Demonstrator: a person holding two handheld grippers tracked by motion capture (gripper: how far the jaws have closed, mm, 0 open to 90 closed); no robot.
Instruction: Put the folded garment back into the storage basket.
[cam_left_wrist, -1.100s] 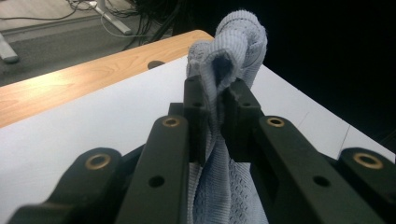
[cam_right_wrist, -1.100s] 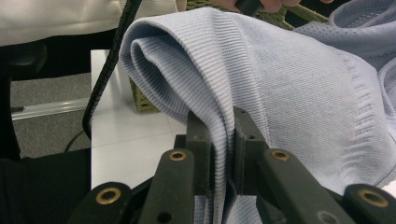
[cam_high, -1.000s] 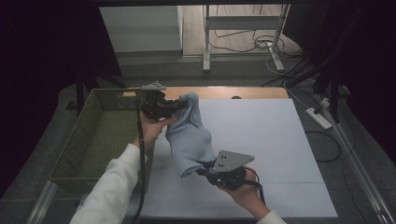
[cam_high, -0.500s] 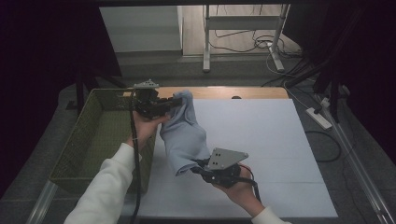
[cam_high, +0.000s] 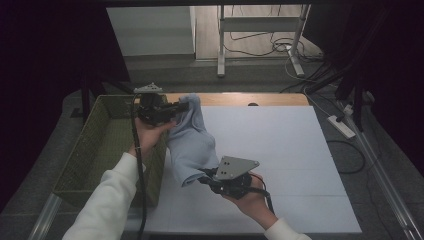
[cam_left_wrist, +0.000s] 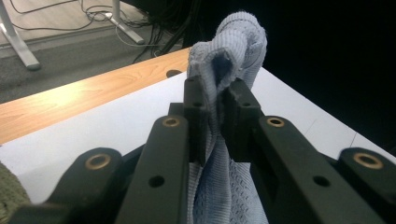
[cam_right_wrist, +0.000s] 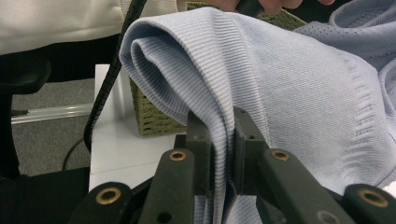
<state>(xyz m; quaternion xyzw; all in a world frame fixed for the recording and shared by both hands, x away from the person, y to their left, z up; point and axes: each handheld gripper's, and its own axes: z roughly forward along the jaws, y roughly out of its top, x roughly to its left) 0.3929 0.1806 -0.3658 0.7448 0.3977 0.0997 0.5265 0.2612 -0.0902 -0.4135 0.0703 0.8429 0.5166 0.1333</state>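
Overhead, blue cloth (cam_high: 190, 145) clamped between both hand-held grippers, green basket (cam_high: 95, 150) beside.

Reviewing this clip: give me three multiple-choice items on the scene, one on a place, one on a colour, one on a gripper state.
1. Where is the woven basket?
A. at the table's left edge
B. at its right edge
C. in the middle of the table

2. What colour is the cloth?
A. red
B. light blue
C. black

3. How does the left gripper stand?
A. open, empty
B. shut on the cloth
C. shut on the basket

Answers: 1 A, it stands left of the white table; 2 B, pale blue knit; 3 B, fabric is pinched between its jaws.
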